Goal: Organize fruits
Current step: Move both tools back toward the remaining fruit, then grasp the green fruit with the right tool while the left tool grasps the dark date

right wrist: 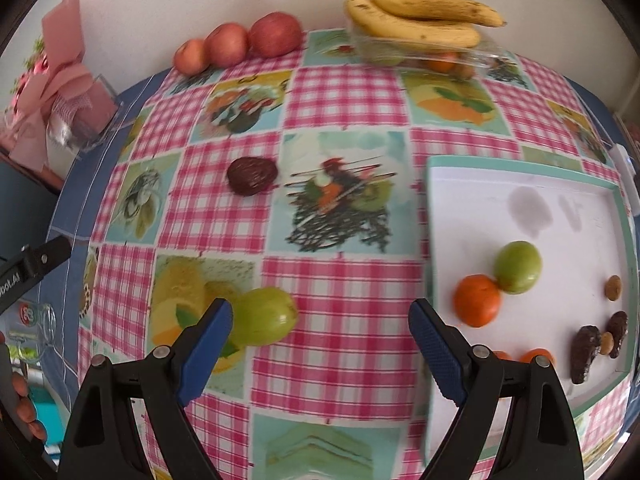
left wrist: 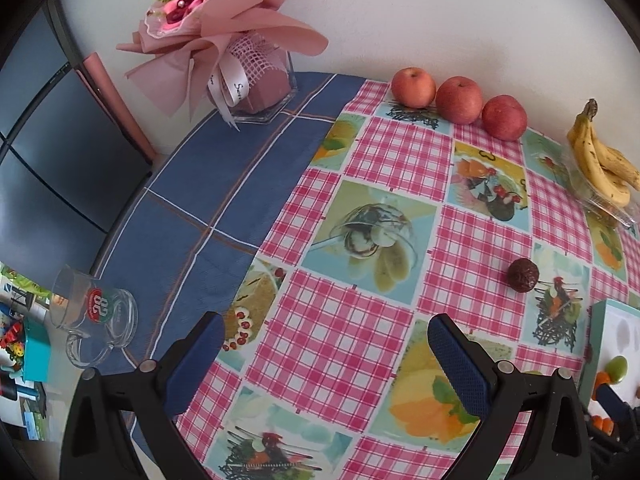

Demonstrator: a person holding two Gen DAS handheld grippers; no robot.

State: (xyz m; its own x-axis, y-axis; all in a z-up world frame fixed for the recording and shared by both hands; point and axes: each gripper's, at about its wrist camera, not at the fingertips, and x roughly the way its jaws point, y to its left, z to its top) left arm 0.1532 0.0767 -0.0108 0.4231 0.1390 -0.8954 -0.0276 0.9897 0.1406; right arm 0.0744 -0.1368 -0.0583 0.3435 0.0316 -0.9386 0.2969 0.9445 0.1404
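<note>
Left wrist view: above the table's left part, looking forward and down toward the wall; apples (left wrist: 458, 100) far, glass mug (left wrist: 94, 316) near.
Right wrist view: lower, close over the checked cloth (right wrist: 340, 92), facing the same wall, white tray (right wrist: 528, 184) alongside.
Shared: apples (right wrist: 240, 42), bananas (left wrist: 600, 156) (right wrist: 416, 20), dark fruit (left wrist: 523, 275) (right wrist: 252, 176), bouquet (left wrist: 212, 20) (right wrist: 60, 80).

Both views are evenly and softly lit, with only faint shadows cast beneath the apples (left wrist: 458, 100) against the wall. Straight lines are bent strongly by the fisheye lenses, and dark vignetting is seen in the corners. The left wrist view is rendered sharply, while the right wrist view is smeared by motion blur, most noticeably along the tray (right wrist: 430, 216) edge.
</note>
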